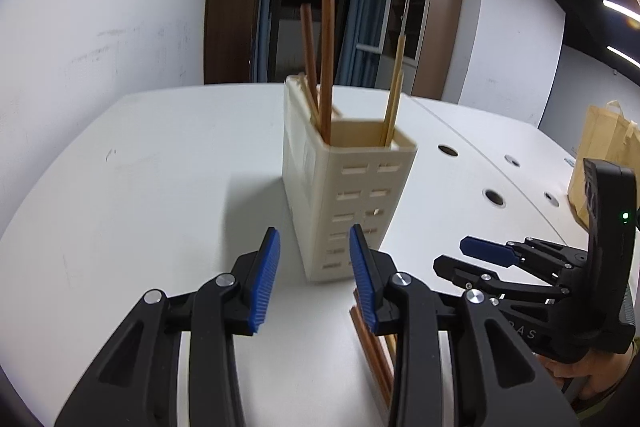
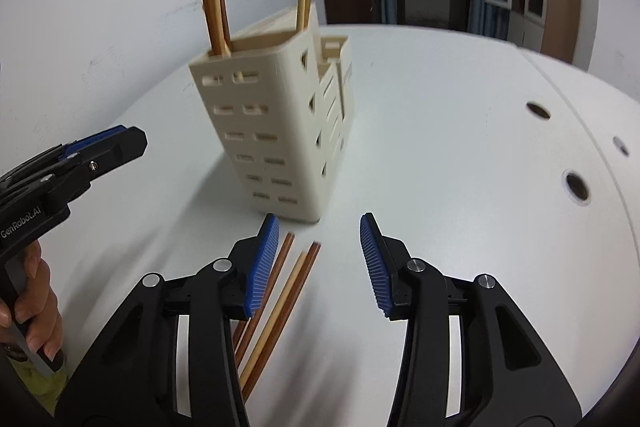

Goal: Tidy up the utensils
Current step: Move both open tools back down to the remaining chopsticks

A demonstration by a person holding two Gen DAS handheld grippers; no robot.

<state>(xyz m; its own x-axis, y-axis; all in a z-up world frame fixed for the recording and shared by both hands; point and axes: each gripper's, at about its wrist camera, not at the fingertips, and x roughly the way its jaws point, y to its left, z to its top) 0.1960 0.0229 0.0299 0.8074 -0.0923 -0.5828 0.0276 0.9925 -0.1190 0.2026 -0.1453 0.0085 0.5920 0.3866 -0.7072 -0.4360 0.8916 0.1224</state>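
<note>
Both the left gripper point(image 1: 314, 269) and right gripper point(image 2: 318, 259) are spread and empty; a careless pinch could scatter the chopsticks point(image 2: 280, 299) at lower centre.

An office or meeting room: white desks point(image 1: 140, 155) butted together, each with round cable holes point(image 1: 494, 197); plain white walls point(image 1: 120, 7); a glass-fronted wooden cabinet point(image 1: 432, 31); blue curtains point(image 1: 368, 11) beside a dark wooden door point(image 1: 232, 7); ceiling strip lights point(image 1: 620, 9).
</note>
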